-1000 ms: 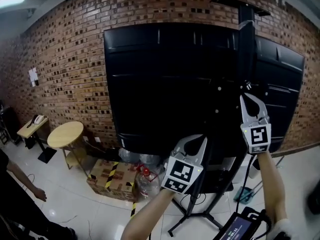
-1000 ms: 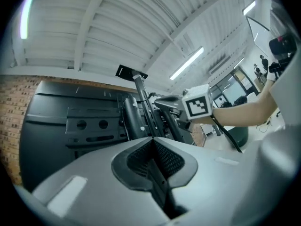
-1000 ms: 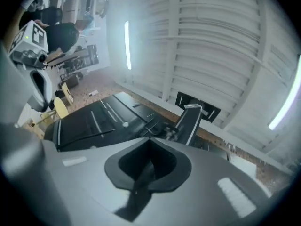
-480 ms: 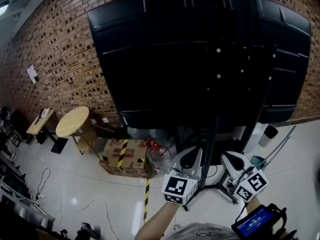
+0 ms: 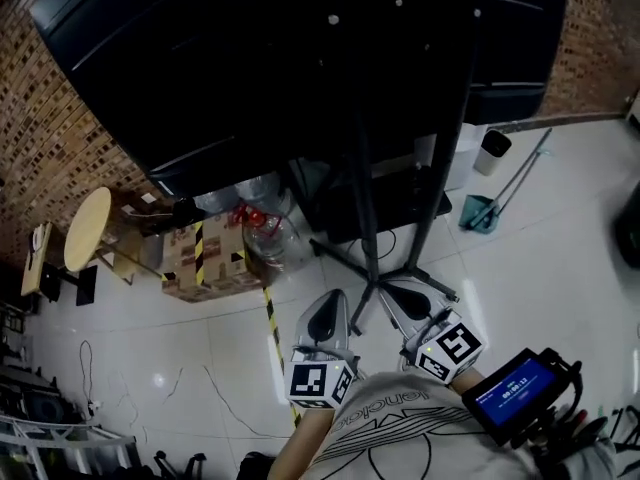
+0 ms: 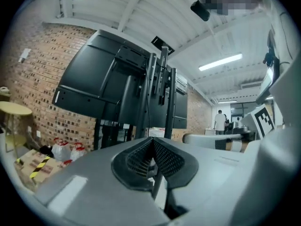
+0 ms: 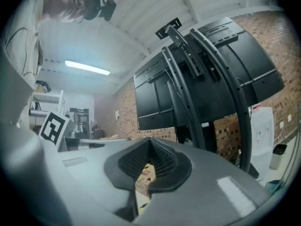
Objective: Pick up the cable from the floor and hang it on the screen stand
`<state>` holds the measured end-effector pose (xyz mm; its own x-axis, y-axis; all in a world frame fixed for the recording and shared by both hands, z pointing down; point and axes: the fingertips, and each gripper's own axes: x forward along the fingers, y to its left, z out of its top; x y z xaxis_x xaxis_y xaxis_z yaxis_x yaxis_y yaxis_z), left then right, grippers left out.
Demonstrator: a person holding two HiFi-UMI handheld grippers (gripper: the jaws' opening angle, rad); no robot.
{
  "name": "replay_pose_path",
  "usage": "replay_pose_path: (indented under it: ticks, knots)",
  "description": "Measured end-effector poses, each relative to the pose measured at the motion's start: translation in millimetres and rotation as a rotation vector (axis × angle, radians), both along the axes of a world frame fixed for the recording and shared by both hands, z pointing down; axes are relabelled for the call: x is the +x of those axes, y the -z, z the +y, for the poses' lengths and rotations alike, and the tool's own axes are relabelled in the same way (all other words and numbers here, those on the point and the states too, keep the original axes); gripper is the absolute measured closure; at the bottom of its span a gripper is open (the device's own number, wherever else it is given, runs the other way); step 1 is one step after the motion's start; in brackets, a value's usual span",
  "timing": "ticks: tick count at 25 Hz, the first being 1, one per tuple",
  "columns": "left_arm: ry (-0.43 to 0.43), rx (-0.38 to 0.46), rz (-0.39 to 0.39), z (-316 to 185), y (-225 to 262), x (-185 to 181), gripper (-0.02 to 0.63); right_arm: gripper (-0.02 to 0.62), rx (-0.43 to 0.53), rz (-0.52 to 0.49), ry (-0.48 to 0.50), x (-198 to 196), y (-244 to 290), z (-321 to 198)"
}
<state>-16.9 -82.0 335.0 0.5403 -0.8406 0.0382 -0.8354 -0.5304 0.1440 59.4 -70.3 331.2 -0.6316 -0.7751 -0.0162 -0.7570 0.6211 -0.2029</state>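
The black screen stand (image 5: 364, 203) carries large dark screens (image 5: 250, 58), and its legs spread on the white floor (image 5: 400, 274). My left gripper (image 5: 330, 306) and right gripper (image 5: 402, 298) are low and close to my body, just in front of the stand's feet. Both are shut with nothing between the pads. In the left gripper view the left gripper (image 6: 151, 141) points at the stand (image 6: 157, 93). The right gripper (image 7: 150, 144) also faces the stand's posts (image 7: 207, 88). Thin cables (image 5: 215, 396) lie on the floor at the left, apart from both grippers.
A round wooden table (image 5: 85, 228), a taped cardboard box (image 5: 195, 263) and water bottles (image 5: 262, 230) sit left of the stand. A dustpan and broom (image 5: 482, 211) and a white bin (image 5: 492, 152) are on the right. A device with a blue display (image 5: 510, 388) hangs by my right arm.
Both grippers have come down from the height of the screens to near the floor by my body. The right one left the stand's post. My view has tilted downward.
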Motion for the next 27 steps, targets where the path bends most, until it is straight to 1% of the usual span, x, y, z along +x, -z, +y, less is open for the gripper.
replay_pose_path:
  ticks: [3, 5, 9, 11, 16, 18, 22, 25, 27]
  knots:
    - [0.03, -0.058, -0.036, 11, -26, -7, 0.589, 0.594, -0.027, 0.008, -0.045, 7, -11, 5]
    - [0.029, -0.069, -0.039, 19, -32, -7, 0.589, 0.594, -0.046, 0.013, -0.049, 7, -17, 11]
    - [0.004, -0.054, -0.009, 22, -26, -5, 0.589, 0.594, -0.01, 0.057, -0.022, -2, -13, 20]
    - [0.011, -0.051, -0.002, 20, -23, -6, 0.589, 0.594, 0.005, 0.065, -0.009, -6, -11, 21]
    - [0.025, -0.044, -0.009, 21, -18, -6, 0.589, 0.594, 0.006, 0.095, 0.023, -14, -15, 27]
    - [0.018, -0.047, -0.01, 22, -18, -5, 0.589, 0.594, -0.001, 0.096, 0.029, -16, -15, 28]
    - [-0.01, -0.043, 0.0, 24, -19, 1, 0.589, 0.594, 0.017, 0.108, 0.033, -15, -12, 27]
    - [-0.019, -0.046, 0.005, 25, -18, 3, 0.589, 0.594, -0.02, 0.11, 0.028, -13, -15, 26]
    - [-0.024, -0.05, 0.008, 25, -18, 4, 0.589, 0.594, -0.027, 0.097, 0.024, -11, -17, 27]
